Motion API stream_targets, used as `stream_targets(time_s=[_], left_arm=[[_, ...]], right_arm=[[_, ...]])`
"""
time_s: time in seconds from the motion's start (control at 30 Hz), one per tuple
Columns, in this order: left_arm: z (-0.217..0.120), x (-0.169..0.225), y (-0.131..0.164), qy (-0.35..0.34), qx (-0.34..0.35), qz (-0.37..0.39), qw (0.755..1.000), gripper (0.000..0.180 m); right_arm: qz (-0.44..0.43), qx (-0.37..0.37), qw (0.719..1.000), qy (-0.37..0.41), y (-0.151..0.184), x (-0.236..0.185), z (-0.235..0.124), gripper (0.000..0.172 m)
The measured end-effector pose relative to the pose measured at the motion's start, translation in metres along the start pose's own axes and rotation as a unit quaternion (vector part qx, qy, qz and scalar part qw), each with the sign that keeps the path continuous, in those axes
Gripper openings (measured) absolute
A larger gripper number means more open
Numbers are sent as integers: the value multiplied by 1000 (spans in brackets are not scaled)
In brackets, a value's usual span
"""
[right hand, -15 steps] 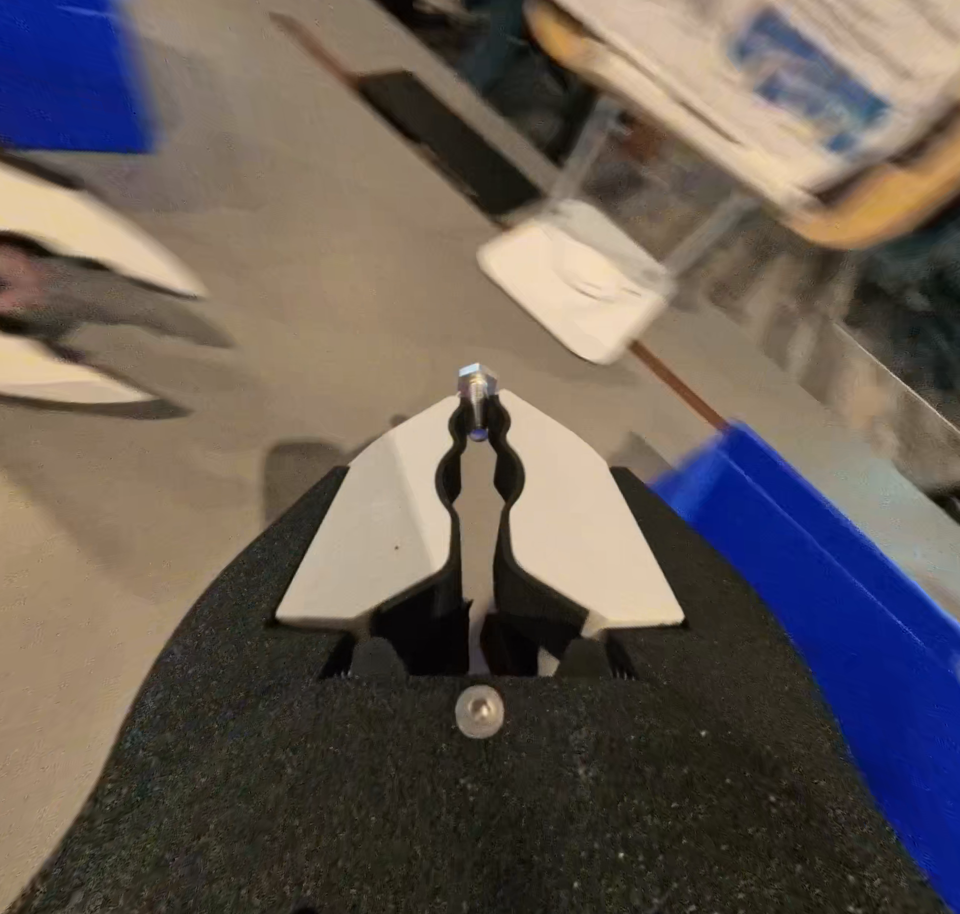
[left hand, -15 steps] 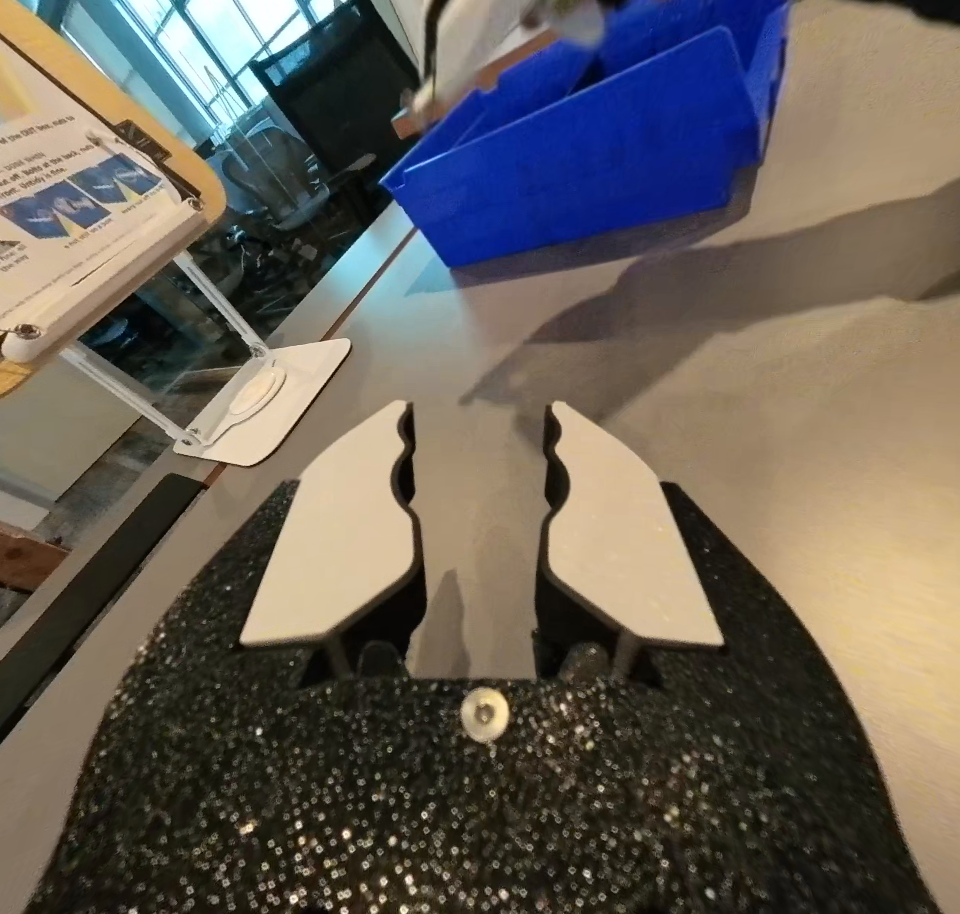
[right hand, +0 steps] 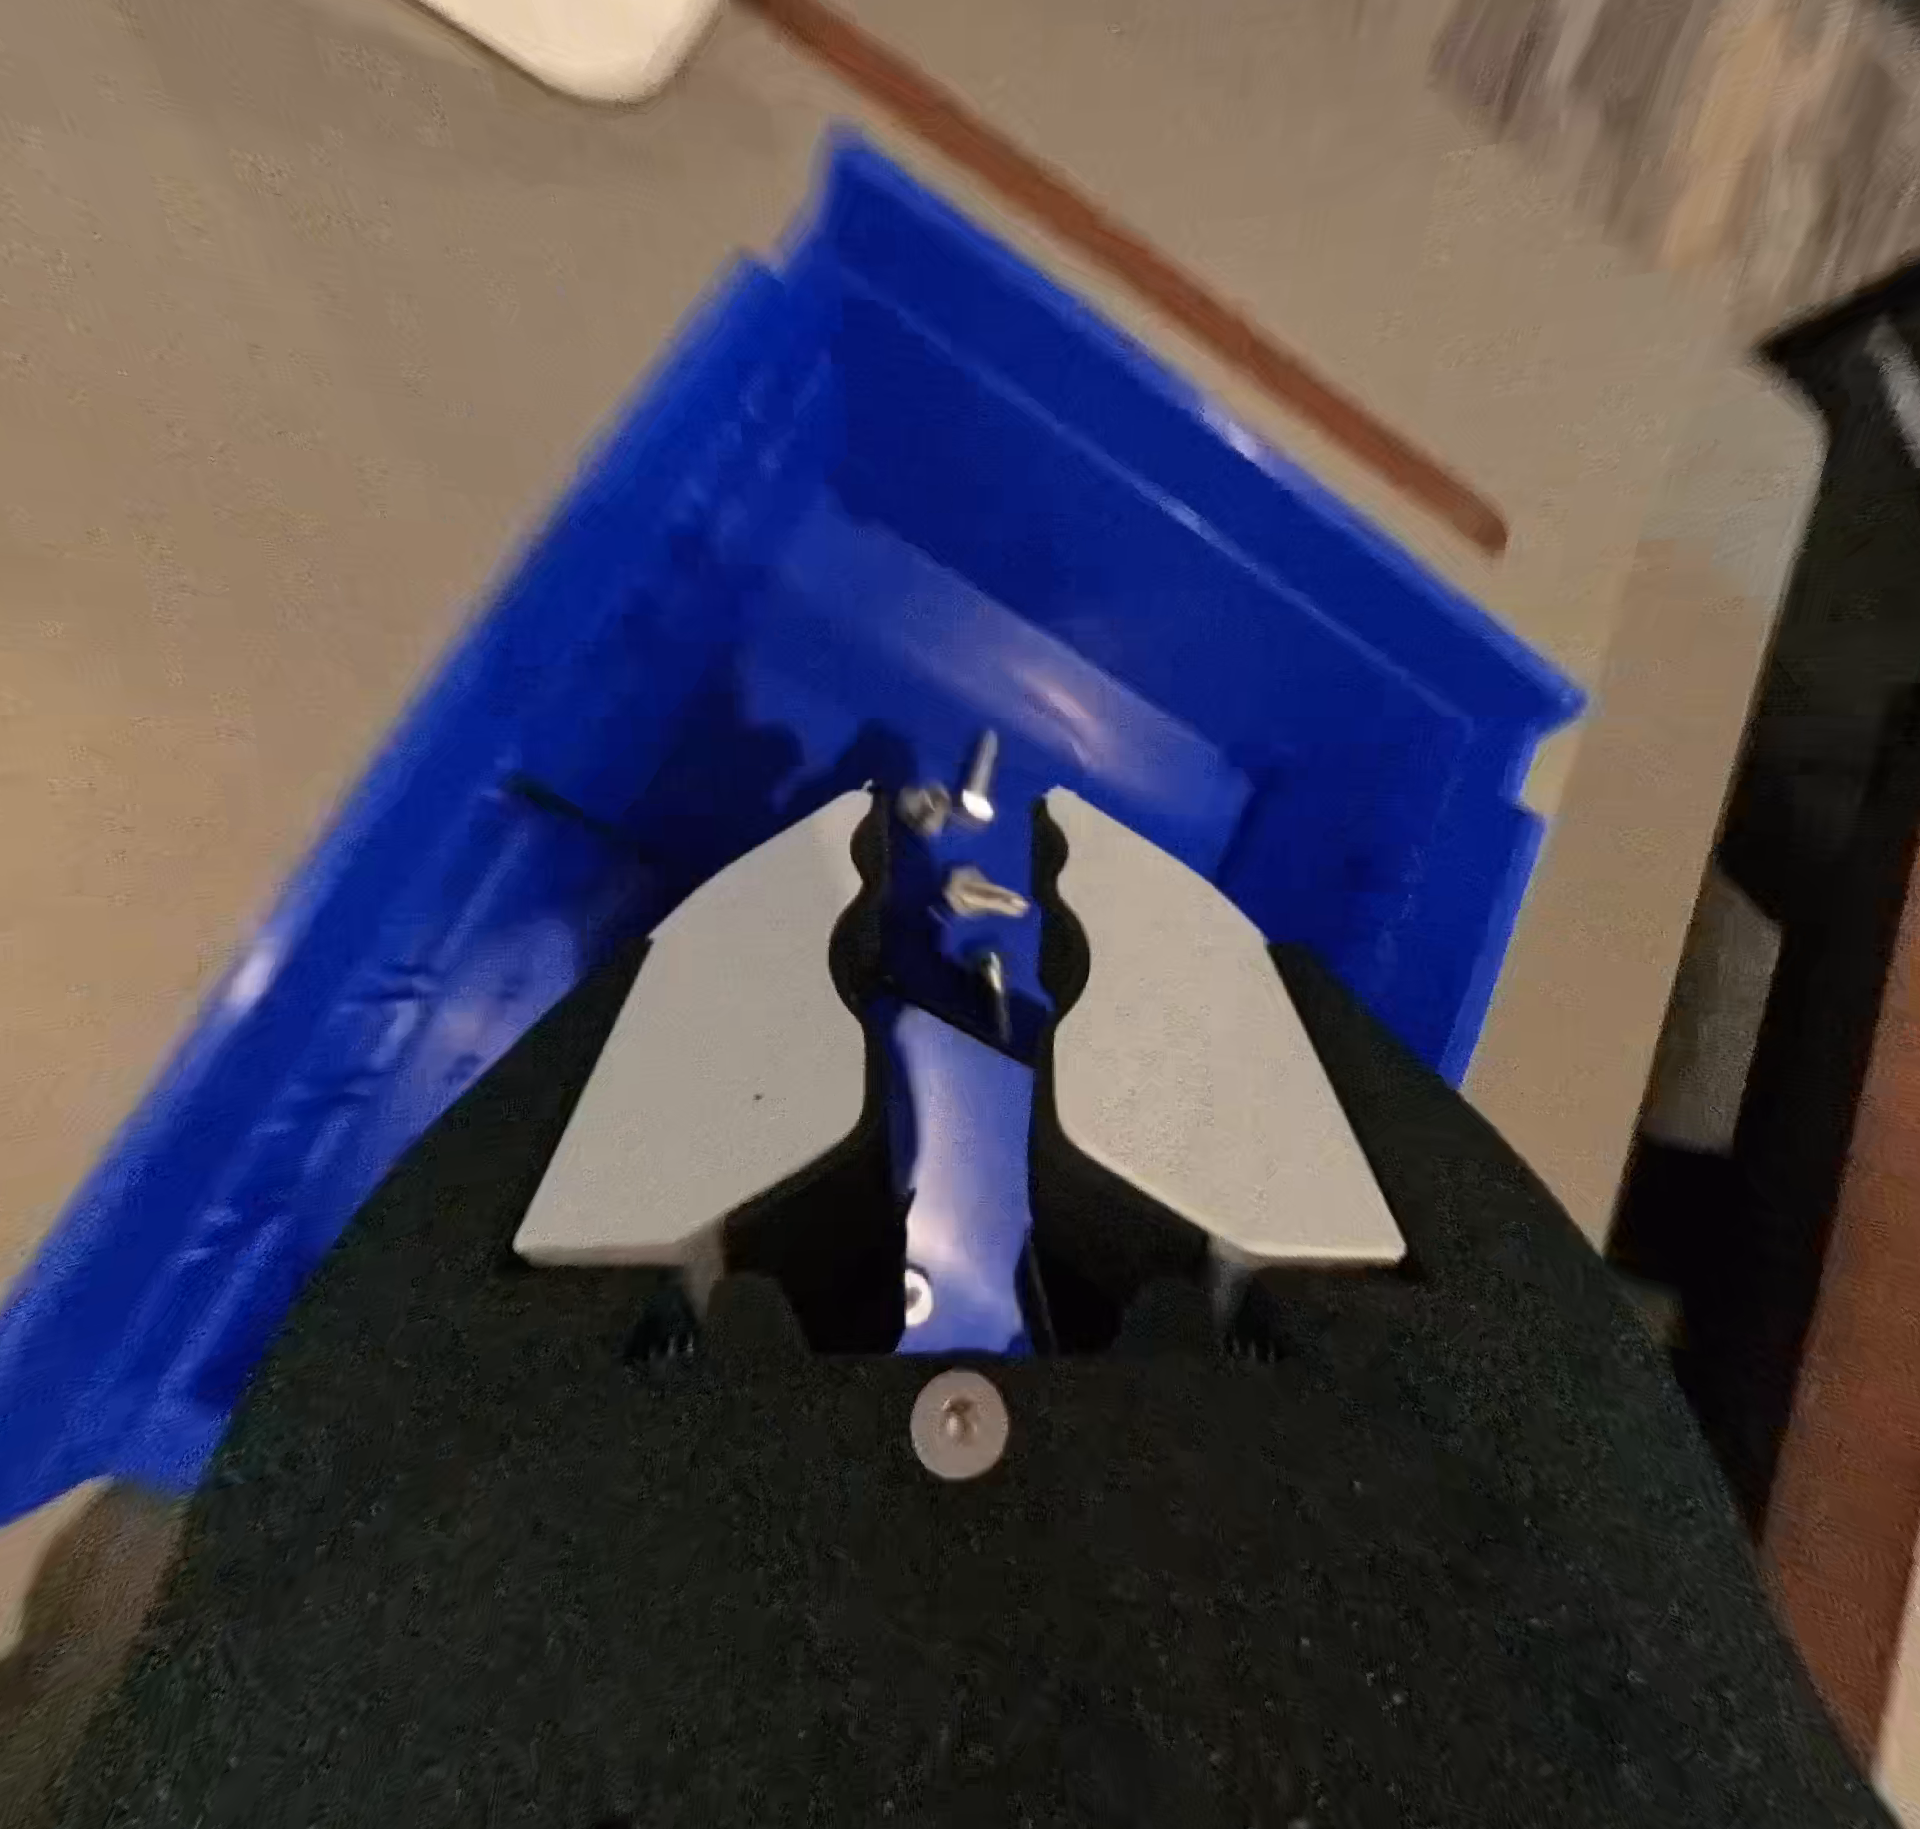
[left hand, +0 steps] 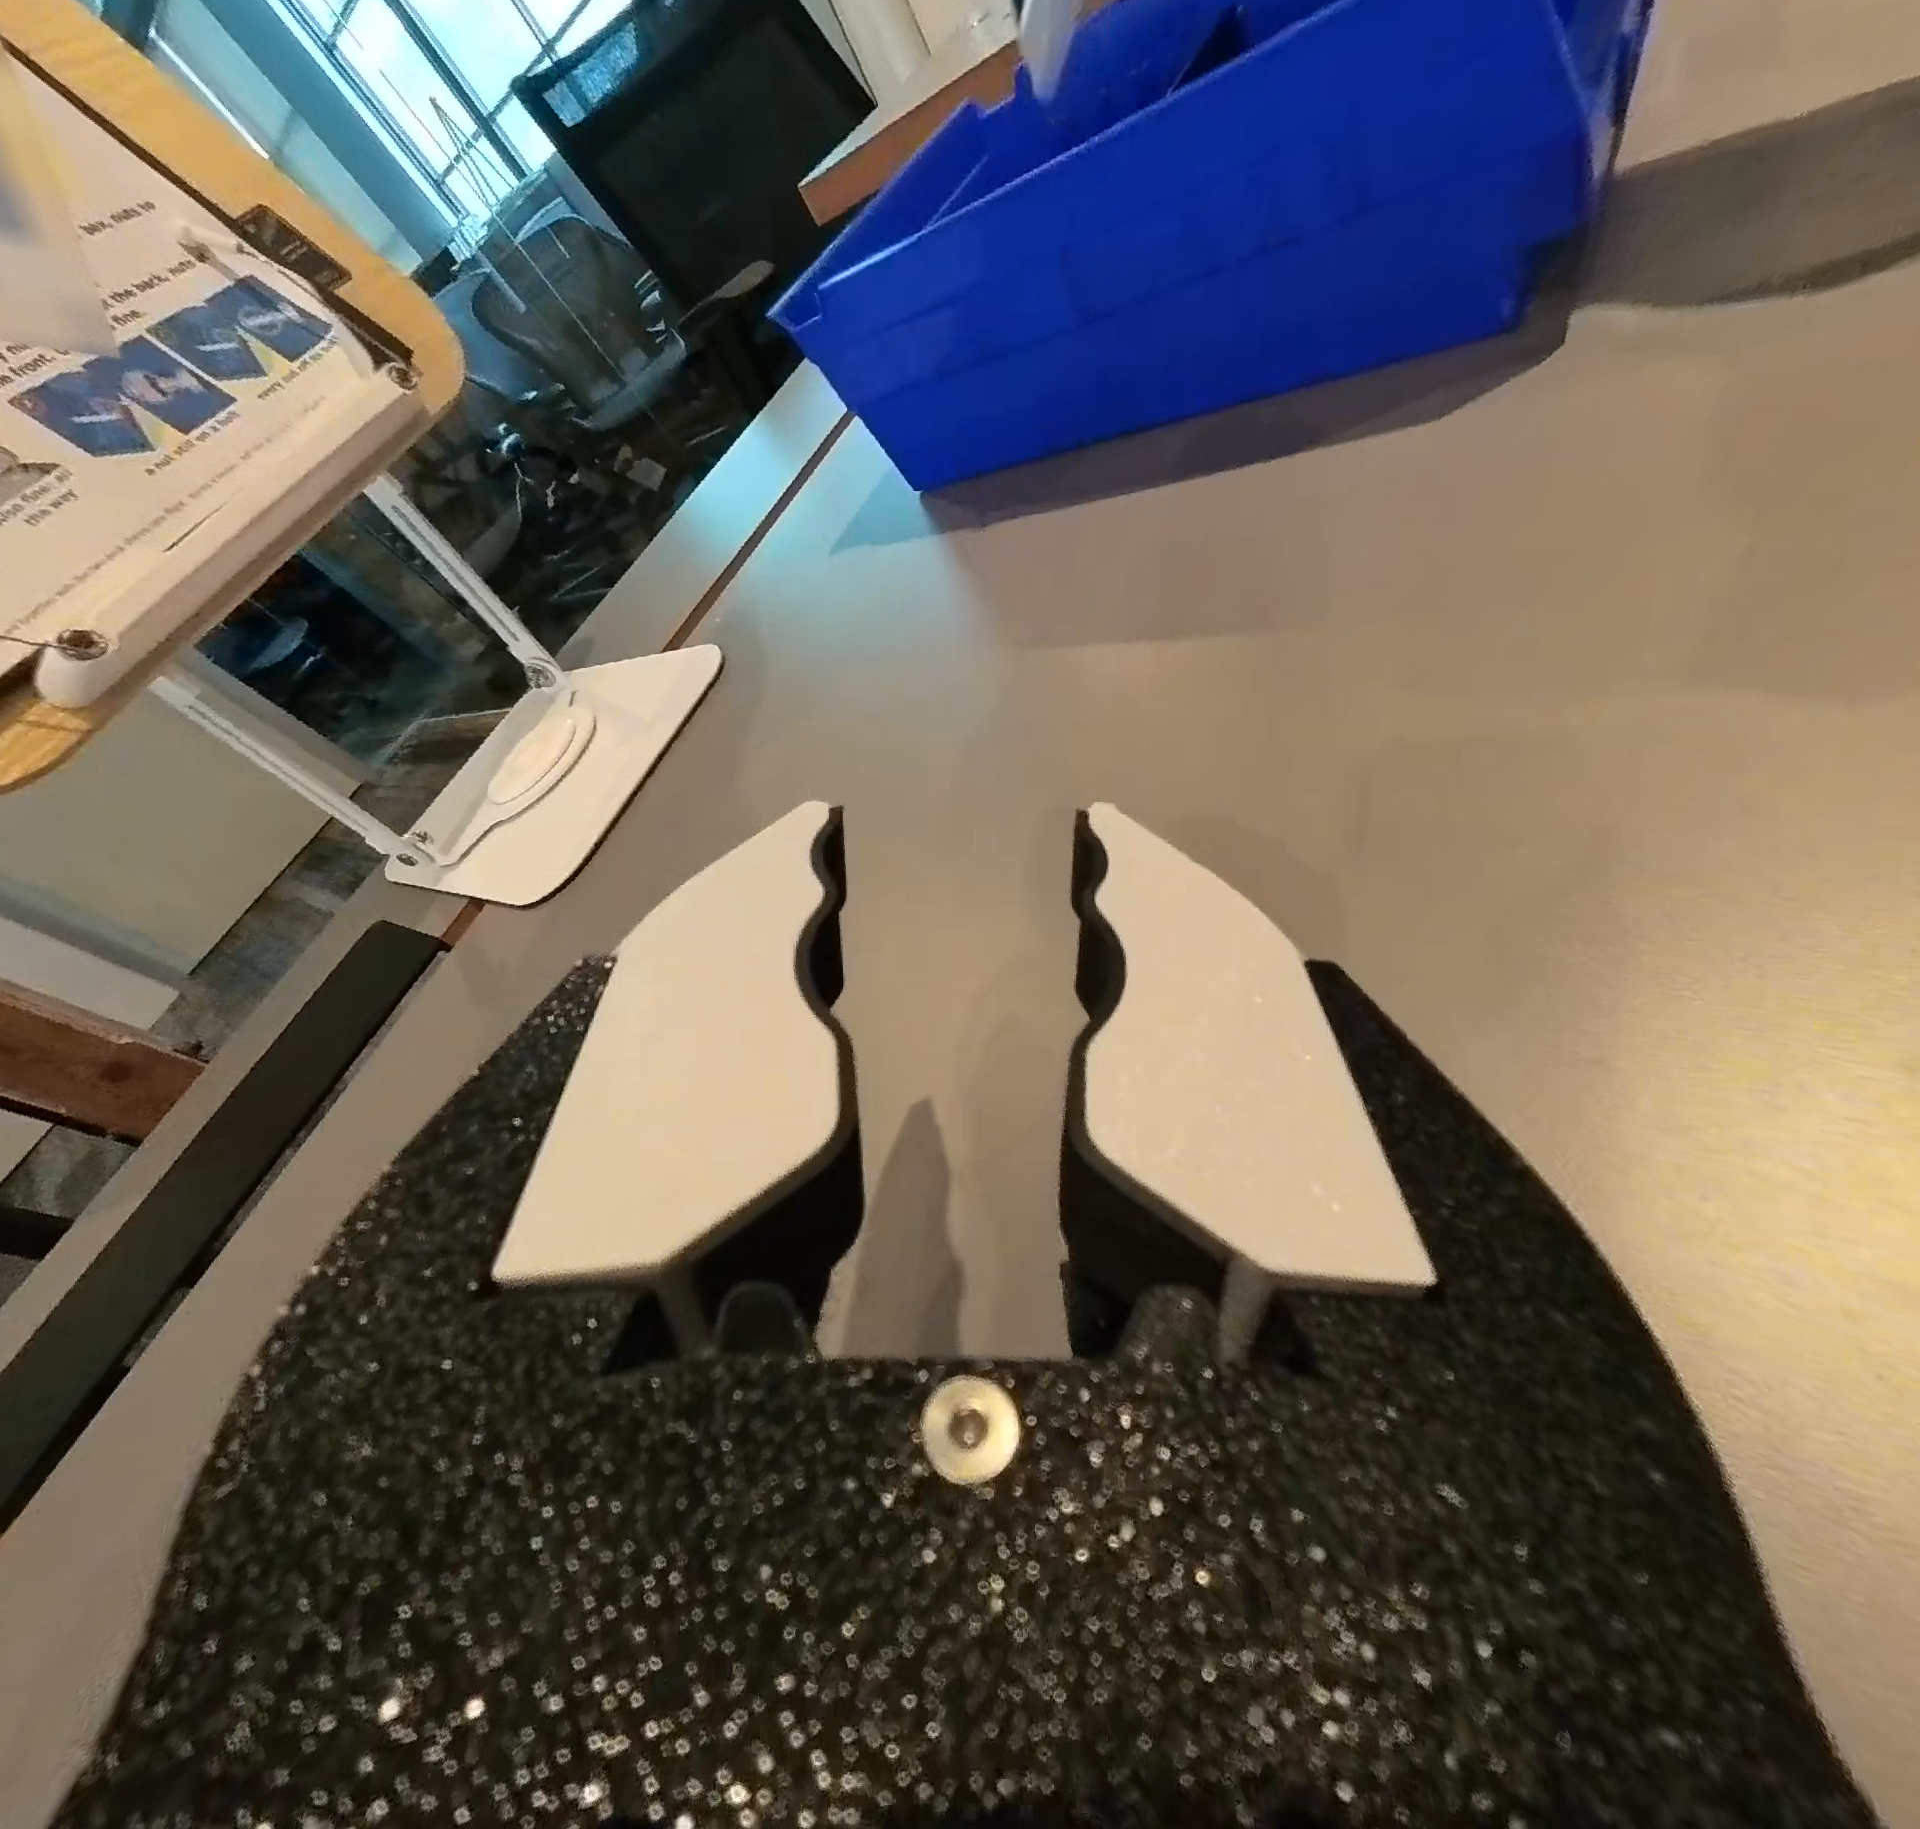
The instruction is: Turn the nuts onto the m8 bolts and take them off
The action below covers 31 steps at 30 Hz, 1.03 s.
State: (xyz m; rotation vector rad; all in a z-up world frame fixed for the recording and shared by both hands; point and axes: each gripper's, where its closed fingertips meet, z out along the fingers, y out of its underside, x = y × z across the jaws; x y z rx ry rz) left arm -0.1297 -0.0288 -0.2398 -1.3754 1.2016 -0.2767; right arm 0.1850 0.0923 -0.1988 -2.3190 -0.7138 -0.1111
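Here the right gripper [right hand: 956,803] hangs over a corner of the blue bin [right hand: 665,699], its two pale fingers [right hand: 727,1031] parted with a clear gap between them and nothing pressed by the pads. Through that gap the bin floor shows, and on it lie several small silvery bolts: one bolt [right hand: 980,787] just past the fingertips, a second piece of hardware [right hand: 923,805] right beside it, and another bolt [right hand: 985,894] lower down in the gap; all are blurred, so nuts cannot be told from bolt heads. None of them touches the fingers. The left gripper [left hand: 958,823] is held low over the grey bench [left hand: 1455,740], well apart from the bin, with its fingers [left hand: 707,1052] spread wide and only bare bench surface between them. From that side the blue bin [left hand: 1226,252] stands farther along the bench, near its far edge. To the left, a white flat base [left hand: 582,761] of a stand rests at the bench edge, carrying a tilted wooden board with printed sheets [left hand: 156,408].
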Motion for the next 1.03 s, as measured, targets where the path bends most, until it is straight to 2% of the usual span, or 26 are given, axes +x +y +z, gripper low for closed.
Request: stream_targets(time_s=[0.1,0.23,0.27,0.4,0.5,0.57,0.63,0.7,0.87,0.97,1.03], left_arm=[[-1,-2,-1,-3,3,-5,1000,41],[-4,-5,-4,-17,2,6,1000,38],[-6,-6,-5,-25,2,12,1000,36],[-16,-16,-8,-58,-12,34,998,23],[-34,-35,-10,-104,-35,33,993,23],[-55,-53,-10,-149,-70,25,986,25],[-84,-69,-1,-191,-133,14,972,32],[-118,-82,16,-215,-213,-21,953,47],[-192,-89,58,-220,-323,-208,897,82],[-226,-91,78,-243,-371,-248,861,85],[-237,-88,91,-236,-398,-274,843,77]], right_arm=[[-50,139,989,-17,-42,-43,-32,23],[-126,296,946,-30,-82,-120,-78,7],[-149,321,935,-23,-86,-138,-85,1],[-213,391,895,-3,-93,-200,-97,0],[-244,436,866,32,-94,-231,-97,0],[-264,442,856,51,-92,-249,-91,0],[-265,449,853,29,-88,-267,-85,0],[-257,450,855,9,-84,-278,-76,0],[-190,478,858,6,-81,-275,-62,0],[-149,488,860,-22,-76,-273,-58,0],[-125,486,863,-50,-72,-272,-54,0]])
